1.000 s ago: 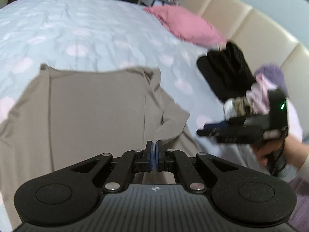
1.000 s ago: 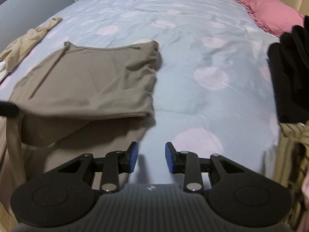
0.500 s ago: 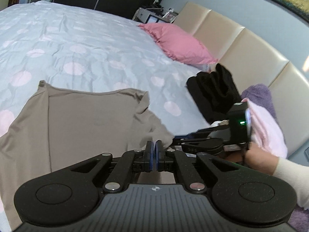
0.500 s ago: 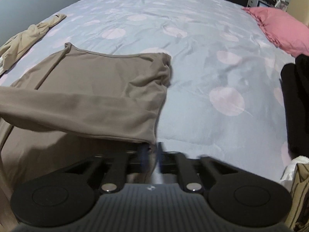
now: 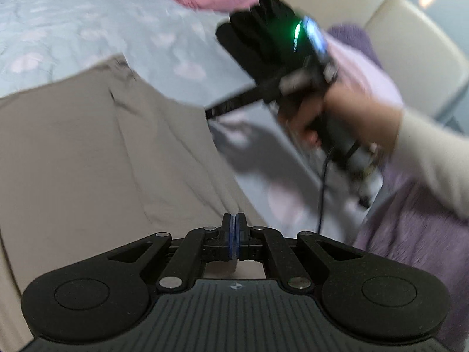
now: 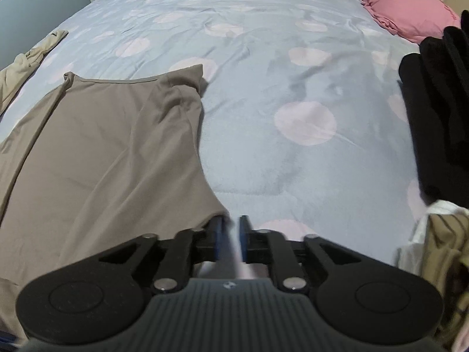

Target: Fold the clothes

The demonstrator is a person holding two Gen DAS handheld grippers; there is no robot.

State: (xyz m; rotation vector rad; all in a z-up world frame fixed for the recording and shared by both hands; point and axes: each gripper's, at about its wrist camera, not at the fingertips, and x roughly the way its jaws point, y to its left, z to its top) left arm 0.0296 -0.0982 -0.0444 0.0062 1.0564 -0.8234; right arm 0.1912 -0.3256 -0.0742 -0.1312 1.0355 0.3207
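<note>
A taupe garment (image 6: 102, 161) lies folded flat on the left half of the bed. My right gripper (image 6: 230, 234) is open with a narrow gap, just off the garment's near right corner, holding nothing. In the left wrist view the same garment (image 5: 102, 146) runs up to my left gripper (image 5: 234, 234), whose blue pads are pressed together at its near edge and seem to pinch the fabric. A hand (image 5: 322, 117) holds the right gripper (image 5: 217, 110) above the garment's right edge, blurred by motion.
The blue sheet with pink dots (image 6: 293, 58) stretches ahead. A pink pillow (image 6: 404, 3) lies far right, black clothing (image 6: 439, 102) at the right, and a clothes pile (image 6: 445, 249) near right. A beige garment (image 6: 23, 67) sits far left. A purple blanket (image 5: 410, 249) lies by the cream headboard (image 5: 381, 0).
The lifted flap of the taupe garment has come down flat. My right gripper, shut on its edge half a second ago, has opened and let go. The left gripper swung lower and rightward.
</note>
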